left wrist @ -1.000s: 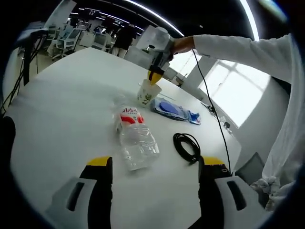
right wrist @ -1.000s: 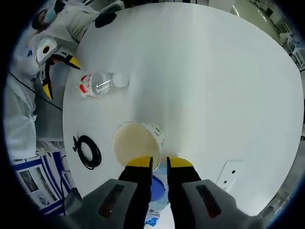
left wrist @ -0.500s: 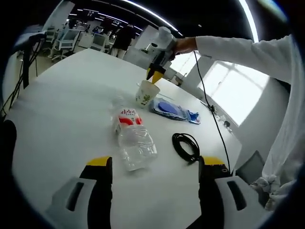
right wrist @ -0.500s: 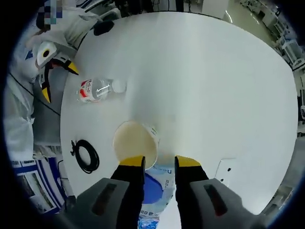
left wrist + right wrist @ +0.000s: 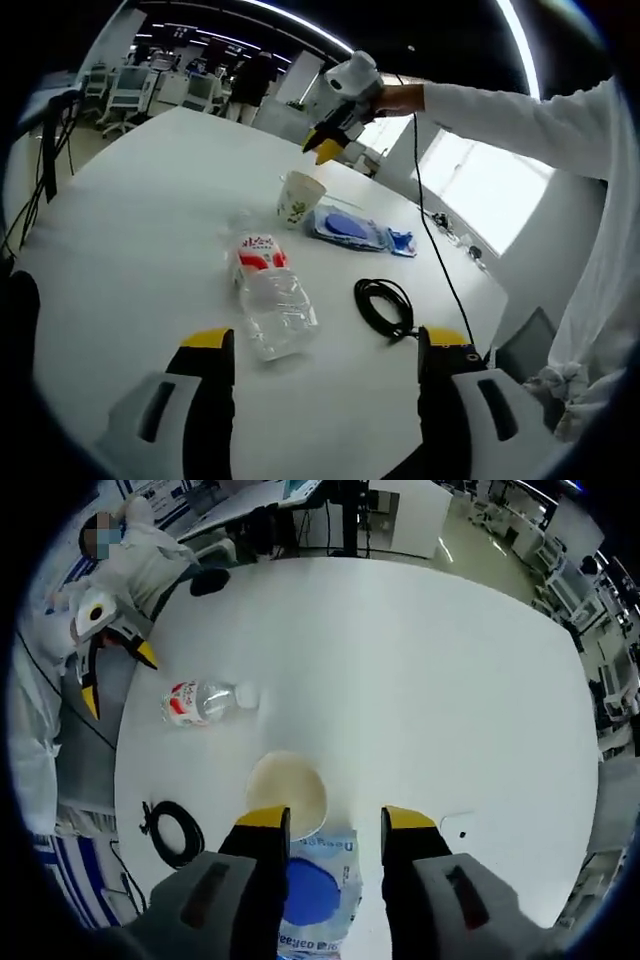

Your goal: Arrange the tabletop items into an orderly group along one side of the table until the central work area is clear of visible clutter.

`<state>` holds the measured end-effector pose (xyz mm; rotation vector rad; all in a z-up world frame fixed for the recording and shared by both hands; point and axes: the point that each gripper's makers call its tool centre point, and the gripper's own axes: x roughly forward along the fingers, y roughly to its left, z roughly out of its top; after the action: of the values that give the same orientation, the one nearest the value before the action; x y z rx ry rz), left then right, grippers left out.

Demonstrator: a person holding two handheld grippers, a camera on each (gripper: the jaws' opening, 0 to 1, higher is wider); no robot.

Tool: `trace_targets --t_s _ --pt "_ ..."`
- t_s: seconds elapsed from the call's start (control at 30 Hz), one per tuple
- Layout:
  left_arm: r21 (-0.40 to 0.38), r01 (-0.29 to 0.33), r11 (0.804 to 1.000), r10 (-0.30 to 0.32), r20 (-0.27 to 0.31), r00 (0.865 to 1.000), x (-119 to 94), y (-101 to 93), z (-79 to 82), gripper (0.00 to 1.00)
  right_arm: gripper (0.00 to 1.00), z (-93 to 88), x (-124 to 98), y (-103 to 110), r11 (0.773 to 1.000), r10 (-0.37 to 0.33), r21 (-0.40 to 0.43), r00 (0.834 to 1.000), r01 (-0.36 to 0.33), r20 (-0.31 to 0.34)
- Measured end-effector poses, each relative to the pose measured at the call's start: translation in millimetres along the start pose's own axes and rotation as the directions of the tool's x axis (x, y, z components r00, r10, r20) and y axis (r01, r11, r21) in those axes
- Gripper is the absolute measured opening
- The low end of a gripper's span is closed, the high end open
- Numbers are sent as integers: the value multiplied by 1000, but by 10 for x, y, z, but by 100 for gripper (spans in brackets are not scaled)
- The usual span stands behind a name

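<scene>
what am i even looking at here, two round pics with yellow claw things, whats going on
A person holds a two-jaw gripper in each hand, with a fisheye camera riding on each. The left gripper view looks along the left gripper across a white table; the right gripper view looks down past the right gripper. Both are open and hold nothing. On the table: a plastic bottle on its side, an upright paper cup, a blue packet and a coiled black cable.

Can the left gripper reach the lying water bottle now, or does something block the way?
Probably yes. The left gripper is open, and the water bottle lies just ahead of it on bare table.
</scene>
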<state>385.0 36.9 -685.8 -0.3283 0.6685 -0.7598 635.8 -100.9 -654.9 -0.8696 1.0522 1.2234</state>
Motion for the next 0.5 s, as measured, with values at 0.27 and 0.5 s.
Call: trace_targets --t_s 0.27,0.5 --pt "24 -9 1000 9 -8 1000 -51 4 60 77 38 22 -182 84 997 -66 50 992 61 109" --pt "49 -11 999 12 -14 1000 -90 -9 134 78 38 67 -397 246 990 -119 105 967 97 224"
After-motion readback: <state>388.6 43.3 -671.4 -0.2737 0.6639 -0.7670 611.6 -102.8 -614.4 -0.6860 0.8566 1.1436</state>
